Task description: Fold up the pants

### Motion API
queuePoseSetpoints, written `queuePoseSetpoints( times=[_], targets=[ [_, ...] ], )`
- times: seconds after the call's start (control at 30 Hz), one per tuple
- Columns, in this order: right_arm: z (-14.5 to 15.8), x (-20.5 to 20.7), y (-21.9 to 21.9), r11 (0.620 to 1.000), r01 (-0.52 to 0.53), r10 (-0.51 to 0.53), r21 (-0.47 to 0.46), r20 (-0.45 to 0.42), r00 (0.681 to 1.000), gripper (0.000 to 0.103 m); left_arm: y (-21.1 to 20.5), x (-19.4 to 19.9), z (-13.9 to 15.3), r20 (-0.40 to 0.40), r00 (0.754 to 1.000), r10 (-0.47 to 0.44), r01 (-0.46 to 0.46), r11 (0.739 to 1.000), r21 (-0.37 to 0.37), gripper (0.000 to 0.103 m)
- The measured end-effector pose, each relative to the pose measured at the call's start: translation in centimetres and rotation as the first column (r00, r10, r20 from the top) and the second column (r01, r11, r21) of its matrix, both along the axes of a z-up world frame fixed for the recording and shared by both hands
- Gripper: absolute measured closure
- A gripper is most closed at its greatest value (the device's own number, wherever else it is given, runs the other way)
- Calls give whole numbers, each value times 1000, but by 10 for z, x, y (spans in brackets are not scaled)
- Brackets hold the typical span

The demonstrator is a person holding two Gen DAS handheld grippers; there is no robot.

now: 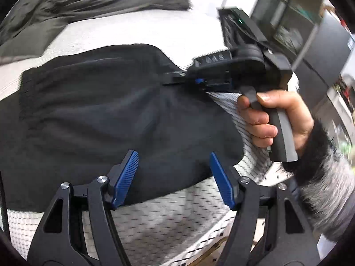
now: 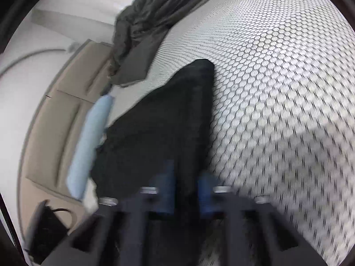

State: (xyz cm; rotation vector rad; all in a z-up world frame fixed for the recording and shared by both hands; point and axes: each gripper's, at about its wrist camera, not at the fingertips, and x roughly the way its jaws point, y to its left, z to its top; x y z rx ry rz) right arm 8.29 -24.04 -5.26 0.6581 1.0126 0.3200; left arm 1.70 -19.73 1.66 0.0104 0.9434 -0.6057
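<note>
My right gripper (image 2: 186,190) has its jaws pinched on the black pants (image 1: 106,115) lying on the bed (image 2: 277,77), my left gripper (image 1: 174,177) hovers open-jawed, so I should pull the fold across evenly.

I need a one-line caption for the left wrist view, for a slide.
Open left tongs hover over dark folded pants on a honeycomb-patterned surface; the right tongs reach in alongside.
</note>
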Motion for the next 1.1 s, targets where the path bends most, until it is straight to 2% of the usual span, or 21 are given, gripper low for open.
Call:
queuePoseSetpoints(
  times=[0.03, 0.13, 0.17, 0.23, 0.33, 0.4, 0.43, 0.5, 0.57, 0.63, 0.67, 0.73, 0.8, 0.87, 0.9, 0.97, 1.0, 1.1],
  targets=[
    [-2, 12, 6, 1000, -3, 3, -9, 9, 1000, 94, 9, 3, 1, 1, 1000, 25, -25, 1000, -6, 39],
    [20, 37, 1, 997, 34, -29, -74, 70, 997, 92, 36, 13, 4, -1, 996, 94, -94, 995, -20, 39],
    [29, 40, -1, 991, 46, -36, -129, 79, 996, 87, 46, 16, 5, 0, 992, 125, -125, 992, -22, 39],
    [40, 35, -5, 978, 66, -54, -197, 69, 996, 69, 58, 19, 8, 6, 988, 156, -156, 987, -29, 39],
    [57, 10, -12, 963, 115, -89, -242, 116, 989, 67, 85, 24, 17, 43, 981, 188, -186, 982, -32, 39],
    [78, -8, 5, 951, 98, -42, -294, 191, 981, 67, 96, 35, 21, 78, 978, 191, -192, 981, -2, 39],
    [86, -30, 12, 947, 76, -9, -313, 211, 977, 65, 95, 41, 21, 94, 977, 190, -193, 981, 21, 39],
    [92, -62, 42, 929, -4, 97, -371, 233, 968, 57, 88, 51, 20, 119, 979, 166, -174, 983, 55, 39],
    [84, -78, 73, 912, -83, 187, -402, 228, 956, 56, 73, 61, 15, 126, 984, 124, -136, 987, 90, 39],
    [72, -80, 102, 874, -169, 284, -456, 196, 939, 56, 62, 68, 2, 102, 991, 88, -101, 985, 136, 39],
    [62, -80, 114, 837, -198, 320, -509, 163, 933, 56, 67, 73, -7, 66, 994, 92, -101, 985, 142, 39],
    [45, -67, 125, 794, -212, 324, -569, 102, 940, 57, 76, 75, -15, 37, 994, 105, -109, 985, 131, 39],
    [40, -73, 111, 754, -191, 318, -628, 94, 943, 57, 92, 74, -19, 33, 992, 121, -125, 982, 140, 39],
    [40, -82, 92, 706, -137, 273, -695, 89, 958, 57, 106, 70, -22, 20, 993, 116, -117, 986, 115, 39],
    [40, -88, 81, 708, -126, 253, -694, 82, 964, 57, 111, 66, -22, 23, 993, 113, -114, 987, 109, 39],
    [43, -93, 57, 774, -111, 205, -623, 80, 975, 56, 111, 64, -21, 46, 992, 114, -119, 986, 119, 39],
    [47, -95, 55, 787, -104, 196, -608, 87, 977, 56, 110, 61, -16, 63, 991, 121, -128, 984, 121, 39],
    [66, -97, 65, 802, -72, 208, -592, 164, 964, 56, 107, 62, 2, 101, 986, 129, -135, 989, 59, 39]
  ],
)
